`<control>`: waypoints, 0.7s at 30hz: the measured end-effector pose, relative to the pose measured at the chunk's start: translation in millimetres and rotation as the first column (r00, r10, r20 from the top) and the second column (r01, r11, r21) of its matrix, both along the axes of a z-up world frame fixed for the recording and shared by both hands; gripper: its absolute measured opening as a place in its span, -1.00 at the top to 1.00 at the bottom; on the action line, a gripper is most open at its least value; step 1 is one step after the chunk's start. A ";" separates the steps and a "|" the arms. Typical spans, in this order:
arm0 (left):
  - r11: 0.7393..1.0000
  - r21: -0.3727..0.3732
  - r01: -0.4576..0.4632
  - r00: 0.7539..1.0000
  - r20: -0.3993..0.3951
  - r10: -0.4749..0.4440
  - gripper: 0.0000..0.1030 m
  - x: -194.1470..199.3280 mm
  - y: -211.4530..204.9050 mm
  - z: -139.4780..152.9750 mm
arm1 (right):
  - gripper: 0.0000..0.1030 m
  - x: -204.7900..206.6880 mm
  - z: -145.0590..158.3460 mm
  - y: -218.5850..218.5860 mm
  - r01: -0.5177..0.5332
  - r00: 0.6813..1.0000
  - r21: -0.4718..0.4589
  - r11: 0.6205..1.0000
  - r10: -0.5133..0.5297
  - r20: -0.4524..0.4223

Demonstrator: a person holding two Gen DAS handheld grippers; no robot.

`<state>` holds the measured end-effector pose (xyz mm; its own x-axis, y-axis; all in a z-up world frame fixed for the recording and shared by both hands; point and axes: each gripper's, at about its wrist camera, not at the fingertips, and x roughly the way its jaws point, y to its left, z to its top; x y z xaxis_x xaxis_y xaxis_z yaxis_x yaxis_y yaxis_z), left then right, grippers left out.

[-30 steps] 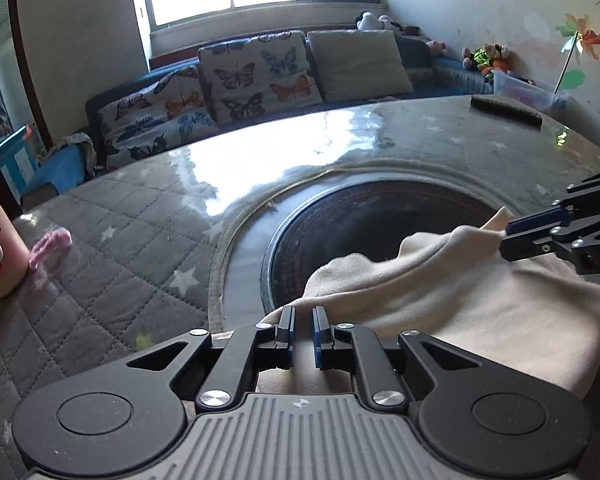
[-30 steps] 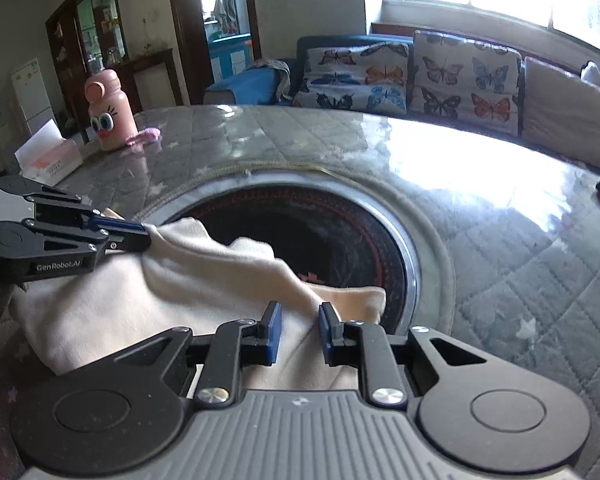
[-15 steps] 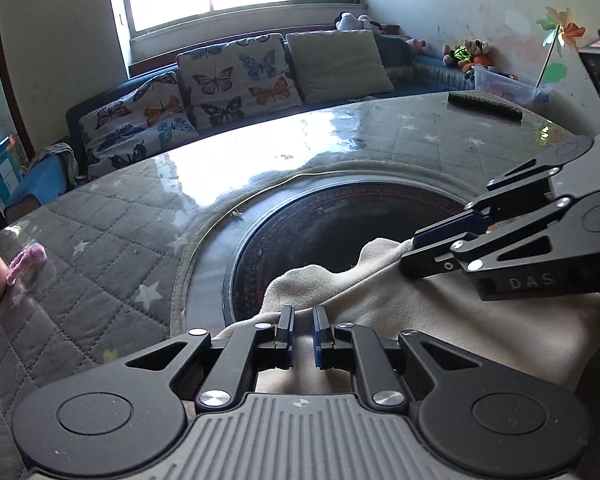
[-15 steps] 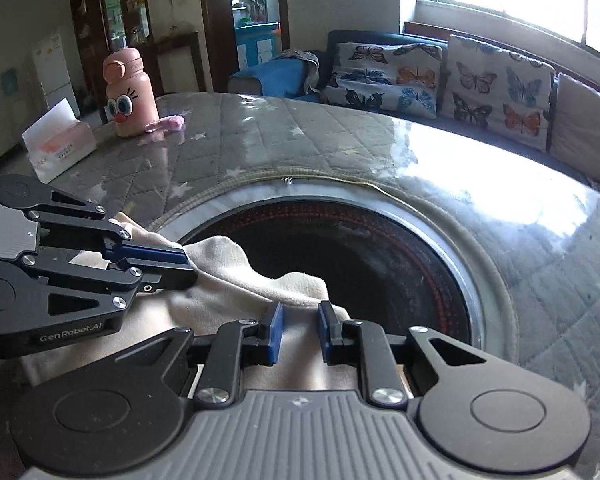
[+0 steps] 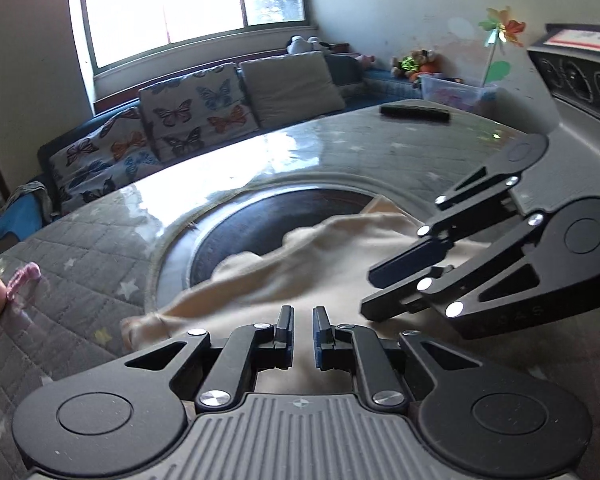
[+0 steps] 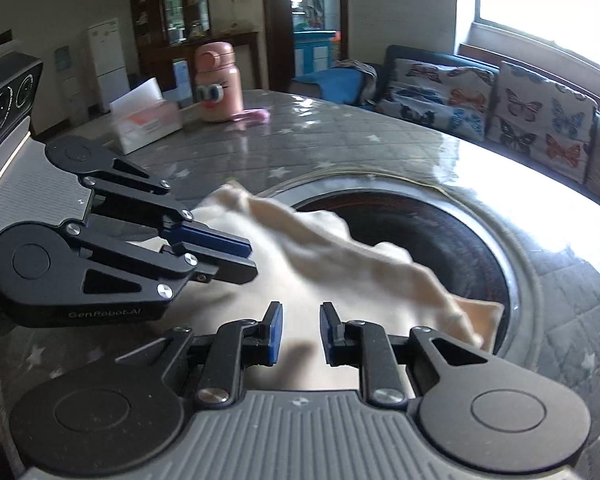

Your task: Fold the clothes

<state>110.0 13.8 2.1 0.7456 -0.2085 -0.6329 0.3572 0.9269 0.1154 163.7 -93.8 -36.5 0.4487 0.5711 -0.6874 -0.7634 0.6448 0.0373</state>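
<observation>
from the left wrist view, the left hand-held gripper (image 5: 303, 322) hangs low over the near part of a cream garment (image 5: 300, 264) with its two fingers a little apart and nothing between them. the cloth is spread on the quilted grey counter (image 5: 80, 256), and its far side bunches up in a ridge that laps over the dark round inset (image 5: 260, 216) in the middle. the right hand-held gripper (image 5: 370, 290) comes in from the side with its tips over the cloth; its fingers look nearly together, and i cannot tell from here if they pinch any fabric. a black remote (image 5: 414, 113) lies well away at the far edge.

from the right wrist view, the right hand-held gripper (image 6: 300, 330) shows plainly parted fingers with bare cloth seen through the gap, so it holds nothing. the garment (image 6: 340, 252) runs as a rumpled band across the inset's rim, one corner reaching to the right. the left hand-held gripper (image 6: 250, 256) points at the cloth with a thin gap between its fingers, gripping nothing that i can see. a pink bottle (image 6: 218, 82) and a tissue box (image 6: 146, 120) stand far back.

as i judge it, both tools have let go after laying cloth down, or are about to take a fresh hold; the pictures fit either. the fold is not tidy: the ridge is loose and uneven. any further move calls for a sure pinch on an edge or corner, both sides level, with the cloth kept from dragging.
</observation>
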 end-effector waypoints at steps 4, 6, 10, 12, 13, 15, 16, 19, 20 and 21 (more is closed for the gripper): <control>1.000 0.010 0.004 1.000 -0.006 -0.004 0.77 -14.3 -3.1 -10.4 | 0.63 -16.1 -3.5 -0.3 -0.010 1.000 -0.003 1.000 0.010 0.019; 1.000 0.018 -0.001 1.000 0.001 0.001 0.77 -19.3 -4.0 -14.9 | 0.63 -24.1 -5.3 -0.5 -0.015 0.999 -0.004 1.000 0.015 0.029; 1.000 0.003 -0.020 1.000 0.009 0.020 0.77 -23.7 -1.8 -14.6 | 0.62 -36.1 -6.7 -4.0 -0.013 0.999 0.001 1.000 0.013 0.039; 1.000 0.004 -0.022 1.000 0.006 0.022 0.77 -25.3 -0.1 -15.1 | 0.62 -37.9 -7.1 -10.3 0.003 0.999 0.006 1.000 -0.003 0.035; 1.000 0.004 -0.023 1.000 0.004 0.023 0.77 -26.1 0.8 -15.3 | 0.62 -38.8 -7.7 -13.9 0.012 0.999 0.006 1.000 -0.013 0.033; 0.999 -0.006 -0.031 1.000 0.003 0.031 0.76 -27.4 4.4 -16.8 | 0.55 -39.4 -9.5 -21.2 0.031 0.999 0.012 0.999 -0.032 0.026; 0.999 -0.012 -0.037 0.999 0.002 0.037 0.75 -28.1 6.1 -17.0 | 0.54 -39.5 -10.6 -27.5 0.046 0.999 0.020 0.999 -0.046 0.021; 0.998 -0.029 -0.050 0.999 -0.001 0.050 0.75 -31.3 11.2 -17.3 | 0.50 -41.2 -11.5 -40.8 0.074 0.997 0.033 0.997 -0.074 0.018; 0.998 -0.034 -0.054 0.999 -0.002 0.054 0.75 -32.3 12.9 -17.0 | 0.50 -41.6 -11.3 -43.4 0.080 0.997 0.033 0.996 -0.081 0.018; 0.997 -0.041 -0.060 0.998 -0.005 0.059 0.75 -33.5 15.6 -16.8 | 0.50 -42.4 -11.1 -46.9 0.088 0.996 0.030 0.996 -0.088 0.018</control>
<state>76.4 29.3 -14.7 0.7549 -0.1897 -0.6278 0.3016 0.9504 0.0755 121.3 -140.6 -47.5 0.5112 0.5486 -0.6615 -0.7045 0.7084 0.0431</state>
